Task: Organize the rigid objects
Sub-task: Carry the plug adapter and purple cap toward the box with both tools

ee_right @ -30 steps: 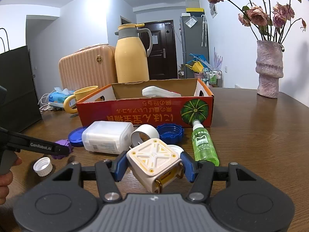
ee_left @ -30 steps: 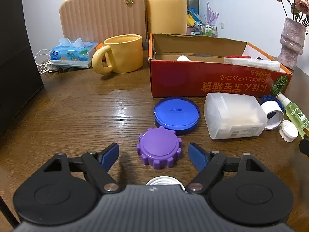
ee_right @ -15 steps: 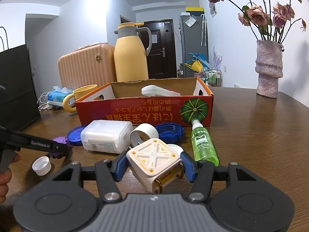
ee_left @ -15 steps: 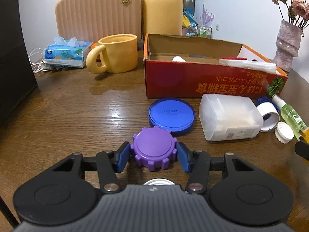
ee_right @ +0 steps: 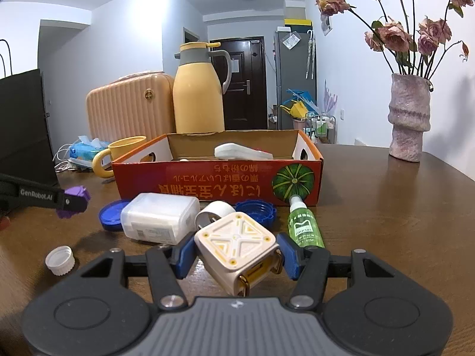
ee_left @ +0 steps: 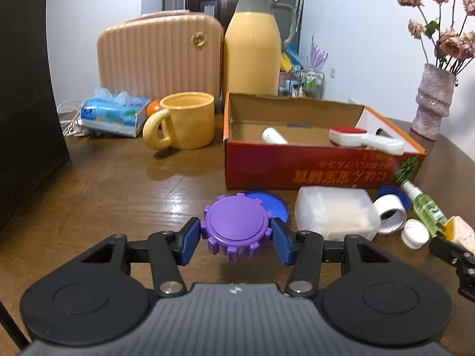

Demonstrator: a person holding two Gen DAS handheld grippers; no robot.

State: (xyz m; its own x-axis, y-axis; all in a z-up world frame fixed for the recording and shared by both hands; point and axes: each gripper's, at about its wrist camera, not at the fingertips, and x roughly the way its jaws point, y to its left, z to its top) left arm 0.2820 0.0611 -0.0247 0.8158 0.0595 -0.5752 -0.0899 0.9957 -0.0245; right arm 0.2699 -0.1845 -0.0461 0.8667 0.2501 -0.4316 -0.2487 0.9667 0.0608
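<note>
**Both claws loaded in front of the red box**

While my left gripper (ee_left: 235, 238) clamps its blue pads against the sides of the purple toothed lid (ee_left: 236, 227), that lid hangs clear of the wooden table (ee_left: 118, 195), partly covering the flat blue lid (ee_left: 271, 206) that lies behind it. My right gripper (ee_right: 234, 256) is closed on the cream cube-shaped gadget (ee_right: 237, 244), which sits tilted between the pads with its yellow-trimmed face up. Just beyond it lie the translucent white container (ee_right: 160, 218), a white tape roll (ee_right: 213, 212), a ribbed blue cap (ee_right: 256, 209) and the green spray bottle (ee_right: 304, 225), all close to the front wall of the red cardboard box (ee_right: 213, 185). Inside the box rests a white brush-like tool (ee_left: 366, 139) and a small white tube (ee_left: 273, 136). A white screw cap (ee_right: 60, 260) stands apart, to my left.
</note>
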